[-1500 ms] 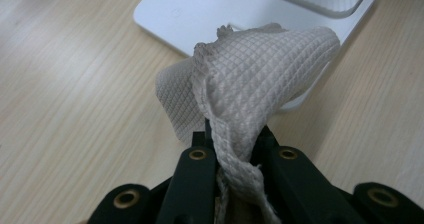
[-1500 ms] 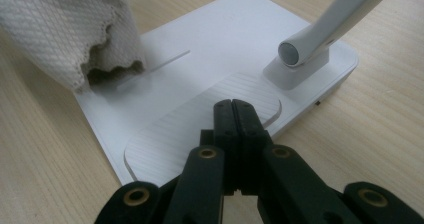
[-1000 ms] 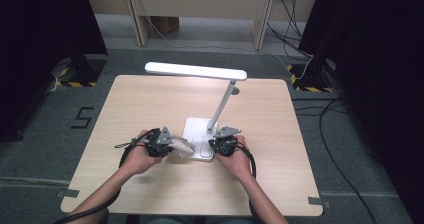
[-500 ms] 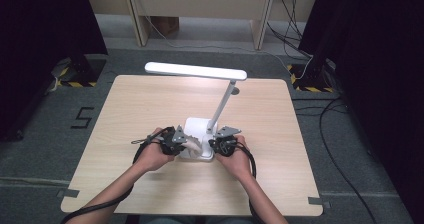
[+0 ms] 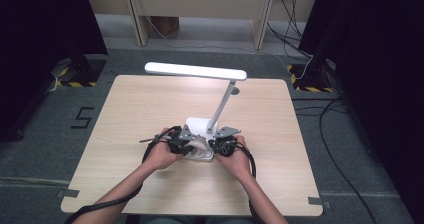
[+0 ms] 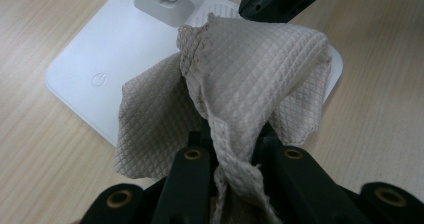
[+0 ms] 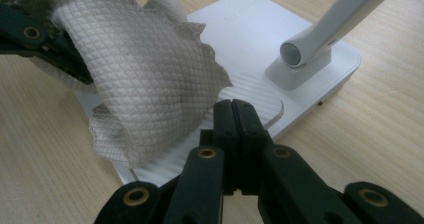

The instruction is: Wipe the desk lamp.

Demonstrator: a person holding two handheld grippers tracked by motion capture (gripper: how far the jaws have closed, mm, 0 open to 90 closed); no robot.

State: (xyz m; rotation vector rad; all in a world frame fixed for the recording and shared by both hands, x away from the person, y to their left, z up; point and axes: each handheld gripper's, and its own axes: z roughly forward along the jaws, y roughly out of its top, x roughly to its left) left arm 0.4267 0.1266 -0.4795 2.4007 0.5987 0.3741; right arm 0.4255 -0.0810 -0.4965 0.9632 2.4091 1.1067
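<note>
Left gripper [image 5: 186, 143] moved right; cloth [image 6: 240, 79] draped over lamp base [image 6: 100, 59].

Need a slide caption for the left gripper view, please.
Left gripper pinching a beige waffle-weave cloth over the white lamp base on the wooden table.

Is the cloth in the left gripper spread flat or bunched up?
Bunched. The cloth is pinched between the left gripper jaws and folds up in loose creases over the lamp base.
</note>
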